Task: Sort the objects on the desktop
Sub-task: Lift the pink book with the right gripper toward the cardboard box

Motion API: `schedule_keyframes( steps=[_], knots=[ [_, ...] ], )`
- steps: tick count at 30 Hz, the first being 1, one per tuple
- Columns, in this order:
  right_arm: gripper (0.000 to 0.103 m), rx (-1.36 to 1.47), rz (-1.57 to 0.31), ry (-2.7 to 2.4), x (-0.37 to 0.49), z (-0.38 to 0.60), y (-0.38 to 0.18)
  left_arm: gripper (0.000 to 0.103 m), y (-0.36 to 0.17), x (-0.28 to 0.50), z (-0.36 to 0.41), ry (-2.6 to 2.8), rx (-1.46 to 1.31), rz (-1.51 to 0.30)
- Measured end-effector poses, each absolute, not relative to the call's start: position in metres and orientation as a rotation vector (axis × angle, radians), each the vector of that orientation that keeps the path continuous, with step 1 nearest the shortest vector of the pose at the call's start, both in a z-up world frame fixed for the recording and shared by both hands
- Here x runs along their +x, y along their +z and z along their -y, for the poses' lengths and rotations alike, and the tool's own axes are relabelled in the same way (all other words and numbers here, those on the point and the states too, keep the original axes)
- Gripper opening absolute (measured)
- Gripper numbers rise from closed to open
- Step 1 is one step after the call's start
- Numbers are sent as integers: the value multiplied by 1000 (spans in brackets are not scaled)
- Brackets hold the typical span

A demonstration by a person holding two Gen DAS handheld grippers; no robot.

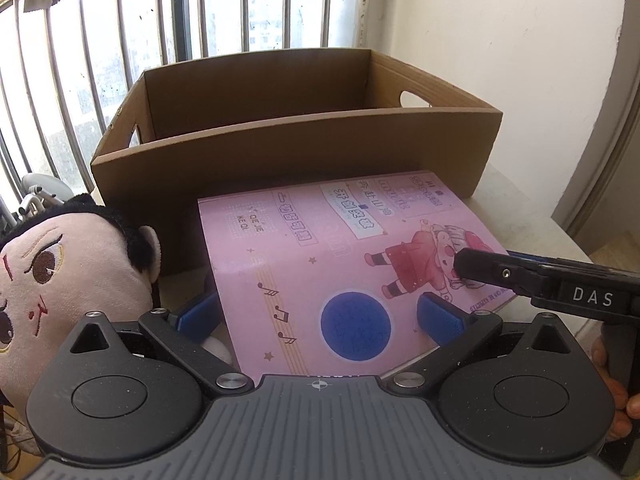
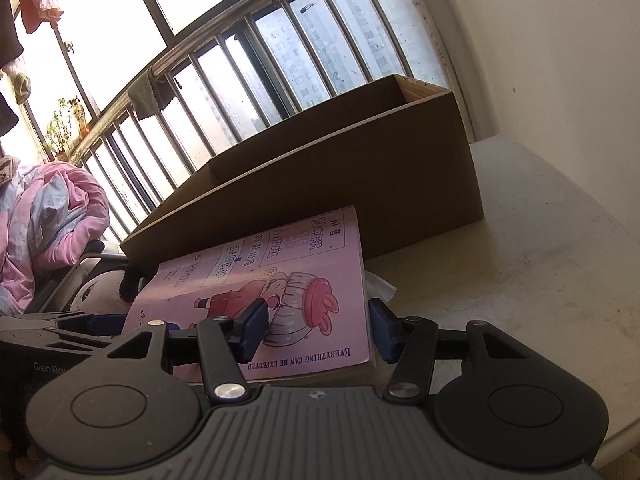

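Observation:
A pink book with a cartoon cover lies tilted in front of an open cardboard box. My left gripper is wide open, one blue pad on each side of the book's near part. My right gripper straddles the book's near right corner, one pad on the cover and one past its right edge, with a gap left. It also shows in the left wrist view, its finger over the cover. A plush doll head lies left of the book.
The box stands on a pale table against a barred window and a white wall. A crumpled white tissue lies by the book's right edge. Pink bedding is at the far left.

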State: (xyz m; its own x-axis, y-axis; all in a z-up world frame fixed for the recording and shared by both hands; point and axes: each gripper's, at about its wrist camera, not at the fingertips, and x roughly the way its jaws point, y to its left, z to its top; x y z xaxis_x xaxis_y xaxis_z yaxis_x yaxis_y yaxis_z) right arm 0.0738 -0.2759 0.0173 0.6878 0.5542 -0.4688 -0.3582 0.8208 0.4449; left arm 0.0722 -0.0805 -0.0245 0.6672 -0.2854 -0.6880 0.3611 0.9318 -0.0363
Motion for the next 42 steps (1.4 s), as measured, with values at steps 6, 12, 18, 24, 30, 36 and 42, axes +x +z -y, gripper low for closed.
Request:
schedule_keyframes(
  steps=[6,12,18,24,30,36,42],
  knots=[
    [57,360,-637,516,76,277,15,103,-24,75,79,-373,92,-769],
    [58,373,-641,517,77,278,14,103,-25,74,81,-368,98,-766],
    [58,415,-665,508,78,282,9,103,-26,75,78,-387,68,-761],
    [57,388,-638,508,70,281,17,103,-28,73,85,-370,107,-757],
    [56,379,-632,495,71,282,15,103,-26,75,86,-365,102,-787],
    [56,396,-631,488,77,279,7,103,-27,74,93,-343,144,-773],
    [56,456,-647,490,80,284,3,103,-29,77,89,-348,116,-787]
  ],
)
